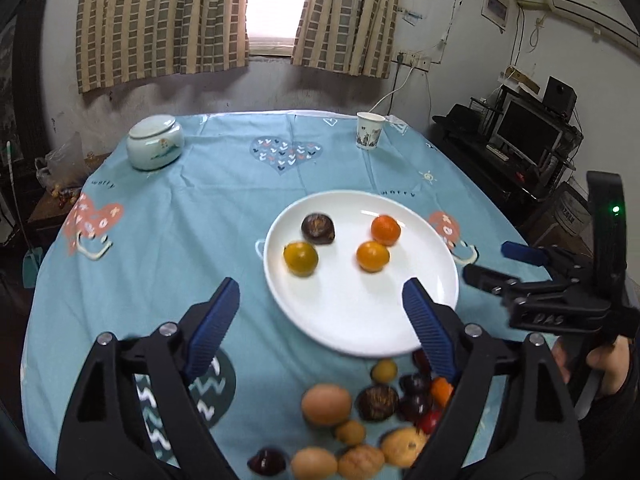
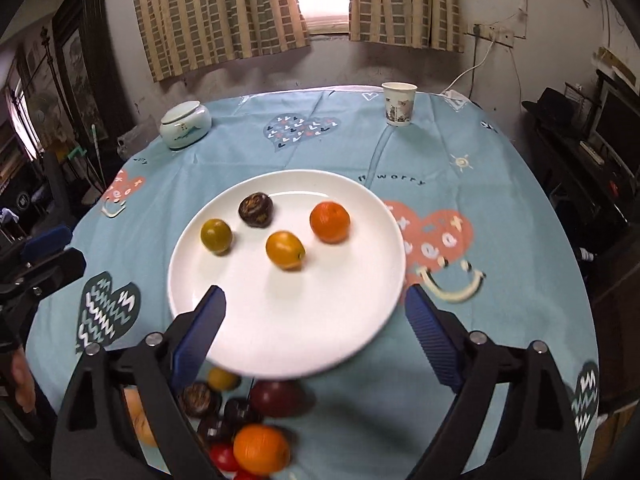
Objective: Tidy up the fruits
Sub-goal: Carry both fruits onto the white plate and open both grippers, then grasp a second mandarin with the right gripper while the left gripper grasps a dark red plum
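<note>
Plate (image 2: 384, 280) holds four fruits; near half bare between open right claw (image 2: 316, 308)

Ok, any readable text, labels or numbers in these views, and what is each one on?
"worry": printed on the blue tablecloth, just beyond the white plate, clearest in the right wrist view.
"DAS", roughly: on the right gripper body, blurred.
Paper cup print: picture only, too small to read.
Wall notices: unreadable.

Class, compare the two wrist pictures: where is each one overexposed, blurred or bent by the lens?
Left wrist view: the bright window between the striped curtains is blown out, and the loose heap of small fruits near the bottom is smeared. Right wrist view: same blown window, round blue tablecloth-covered table bowed by fisheye, dark corners.
</note>
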Tool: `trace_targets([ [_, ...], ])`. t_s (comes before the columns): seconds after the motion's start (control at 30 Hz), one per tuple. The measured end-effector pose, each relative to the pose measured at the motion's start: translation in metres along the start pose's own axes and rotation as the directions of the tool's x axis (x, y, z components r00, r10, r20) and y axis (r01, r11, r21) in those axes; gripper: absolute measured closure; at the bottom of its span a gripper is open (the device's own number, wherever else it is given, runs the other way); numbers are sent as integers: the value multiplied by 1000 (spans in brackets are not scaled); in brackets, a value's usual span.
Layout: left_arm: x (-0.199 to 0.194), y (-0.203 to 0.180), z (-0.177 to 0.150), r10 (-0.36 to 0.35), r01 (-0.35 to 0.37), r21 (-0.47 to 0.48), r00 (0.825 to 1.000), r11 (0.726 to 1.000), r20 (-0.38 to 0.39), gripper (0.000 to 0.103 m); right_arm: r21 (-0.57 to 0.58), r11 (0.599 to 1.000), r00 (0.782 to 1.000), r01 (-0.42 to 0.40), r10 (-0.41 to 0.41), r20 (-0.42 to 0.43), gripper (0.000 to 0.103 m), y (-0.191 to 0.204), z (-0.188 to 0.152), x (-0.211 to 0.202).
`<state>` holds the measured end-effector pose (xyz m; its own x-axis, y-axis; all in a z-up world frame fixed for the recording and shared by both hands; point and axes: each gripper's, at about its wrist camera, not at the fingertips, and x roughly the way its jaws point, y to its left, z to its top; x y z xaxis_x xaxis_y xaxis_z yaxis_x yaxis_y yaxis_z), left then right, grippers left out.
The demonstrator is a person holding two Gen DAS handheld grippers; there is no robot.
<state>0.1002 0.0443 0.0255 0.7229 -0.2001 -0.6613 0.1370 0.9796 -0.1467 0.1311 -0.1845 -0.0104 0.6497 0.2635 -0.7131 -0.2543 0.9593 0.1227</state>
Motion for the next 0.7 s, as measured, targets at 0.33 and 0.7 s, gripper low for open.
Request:
trace_targets([
  [0.33,-7,10,-77,56,-60,-25,992,998,-116,11,-49,999,998,-4,1,-57,7,21,-74,-27],
  [0.7,-14,34,-129,75,-88,-57,979,995,-190,11,10,999,989,-53,54,-141,7,23,-125,-10],
])
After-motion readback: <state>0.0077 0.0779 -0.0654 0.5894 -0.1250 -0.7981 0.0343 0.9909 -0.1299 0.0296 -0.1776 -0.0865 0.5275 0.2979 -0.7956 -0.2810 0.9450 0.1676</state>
